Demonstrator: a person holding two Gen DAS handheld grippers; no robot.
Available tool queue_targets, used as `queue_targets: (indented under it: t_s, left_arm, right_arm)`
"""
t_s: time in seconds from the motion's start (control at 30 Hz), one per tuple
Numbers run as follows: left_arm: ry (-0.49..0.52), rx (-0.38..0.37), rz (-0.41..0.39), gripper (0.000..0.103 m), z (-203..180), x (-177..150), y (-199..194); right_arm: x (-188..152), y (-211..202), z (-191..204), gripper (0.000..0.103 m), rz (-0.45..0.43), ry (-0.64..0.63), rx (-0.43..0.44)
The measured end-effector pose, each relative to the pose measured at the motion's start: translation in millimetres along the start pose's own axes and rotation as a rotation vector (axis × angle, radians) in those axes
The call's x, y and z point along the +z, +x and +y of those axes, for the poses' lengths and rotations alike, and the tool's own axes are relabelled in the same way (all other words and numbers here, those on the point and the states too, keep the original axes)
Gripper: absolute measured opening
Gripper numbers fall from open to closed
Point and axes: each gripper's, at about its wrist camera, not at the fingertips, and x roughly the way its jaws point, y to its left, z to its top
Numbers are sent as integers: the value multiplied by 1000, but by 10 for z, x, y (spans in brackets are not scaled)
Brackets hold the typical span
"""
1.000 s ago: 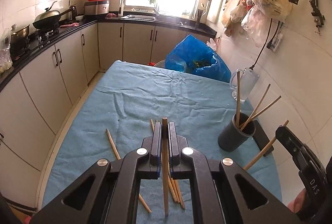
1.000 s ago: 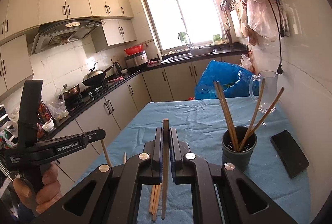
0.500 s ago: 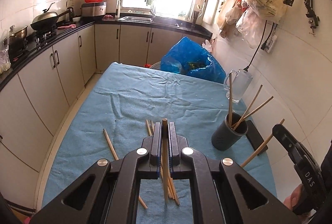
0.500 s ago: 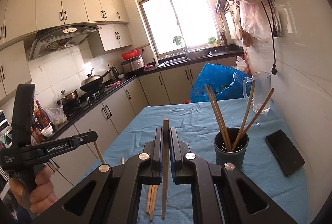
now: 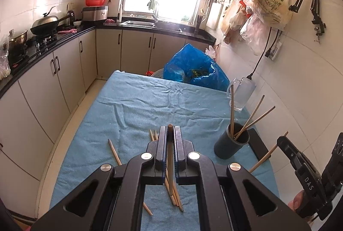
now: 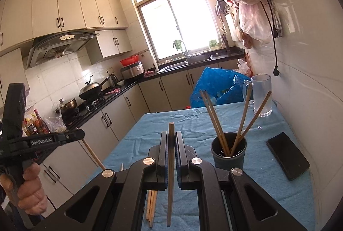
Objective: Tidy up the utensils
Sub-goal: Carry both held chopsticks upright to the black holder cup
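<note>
Holder (image 6: 228,154): dark round cup, stood upright on the worktop, four chopsticks (image 6: 216,124) leaning inside.
Loose chopsticks (image 5: 174,196): wooden, lay flat nearby.

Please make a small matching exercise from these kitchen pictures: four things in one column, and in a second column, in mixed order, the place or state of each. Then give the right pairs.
Things
1. holder
2. phone
3. glass mug
4. right tool

Places or states
A. empty, upright, at the far right of the table
B. shut on one chopstick
C. lies flat on the cloth by the wall
D. holds several chopsticks, upright

Pairs: 1-D, 2-C, 3-A, 4-B
</note>
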Motion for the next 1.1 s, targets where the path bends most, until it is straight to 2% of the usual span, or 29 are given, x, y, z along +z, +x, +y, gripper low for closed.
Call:
queue_targets:
  t_s: [0.23, 0.73, 1.1]
  left_arm:
    - [23, -18, -11, 5, -105, 128, -66]
    - [82, -100, -20, 5, -508, 210, -136]
    - [99, -138, -19, 5, -771, 358, -75]
  right_arm:
    - [52, -91, -135, 6, -22, 29, -16]
    - [306, -584, -542, 6, -153, 111, -117]
    - [398, -774, -698, 6, -204, 147, -141]
